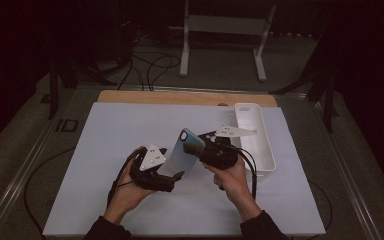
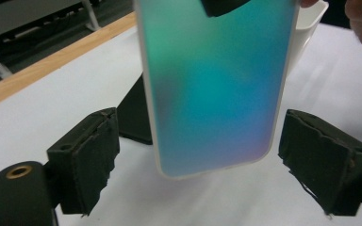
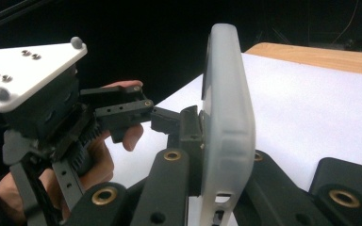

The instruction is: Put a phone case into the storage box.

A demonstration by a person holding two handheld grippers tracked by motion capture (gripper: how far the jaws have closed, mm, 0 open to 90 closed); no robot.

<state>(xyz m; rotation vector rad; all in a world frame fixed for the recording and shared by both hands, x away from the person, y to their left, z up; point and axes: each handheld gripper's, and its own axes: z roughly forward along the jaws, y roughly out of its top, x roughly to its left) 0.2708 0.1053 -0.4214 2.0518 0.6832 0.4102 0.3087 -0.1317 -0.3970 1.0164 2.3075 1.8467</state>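
The phone case (image 1: 186,152) — translucent, with a teal-to-blue sheen — stands lifted off the white mat (image 1: 105,145), above its middle and a little toward the near edge, tilted so that its top leans away from the person. The right gripper (image 1: 205,150) pinches it across its thin wall at the upper end; in the right gripper view the case (image 3: 228,127) sits edge-on between the pressed-together jaws, which reads as a grip chosen to leave the broad face and lower end free. That lower end hangs between the pads (image 2: 87,155) of the left gripper (image 1: 172,177), whose jaws stand spread on either side with a gap to each long edge — probably lined up to take the case by its width, not yet touching it. Both hands stay close together, low over the mat. The white tray (image 1: 267,150) lies along the mat's right edge, just beyond the right hand, with a dark flat thing (image 3: 344,176) near it.
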